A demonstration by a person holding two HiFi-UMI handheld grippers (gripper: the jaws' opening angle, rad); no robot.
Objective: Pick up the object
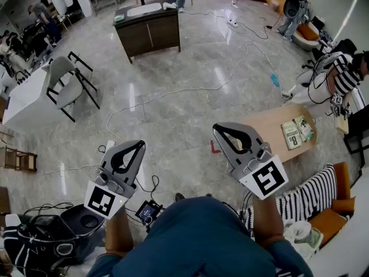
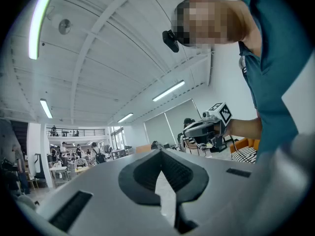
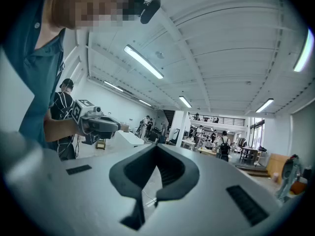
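Our blue shirt [image 1: 202, 235] is closest, down at the bottom of the head view. Just past it, our two arms hold the tongs out over the shiny grey floor [image 1: 190, 68].

Our left tongs [image 1: 139, 145] are shut tight, tip against tip, with nothing in them. Our right tongs [image 1: 218, 128] are shut too, tips together, and they hold nothing. Each has a cube with a black and white square on it: the left cube [image 1: 105, 201] and the right cube [image 1: 266, 178]. Both tongs hang in the air, side by side but apart.

Near our feet, by the left tongs, a small black box with a lit screen [image 1: 149, 211] lies on the floor. A black bag [image 1: 34, 244] sits at the near left.

Just right of the right tongs stands a low wooden table [image 1: 268, 126] with two books [image 1: 298, 133] on its right end. A small red thing [image 1: 214, 148] lies on the floor beside that table.

We cannot tell which thing is the one to pick up.

A long white cord [image 1: 173, 92] winds across the floor. Far away stands a dark cabinet [image 1: 149, 30]. At the left are a white table [image 1: 23, 100] and a grey chair [image 1: 66, 82]. At the far right is a person in a striped top [image 1: 346, 77].
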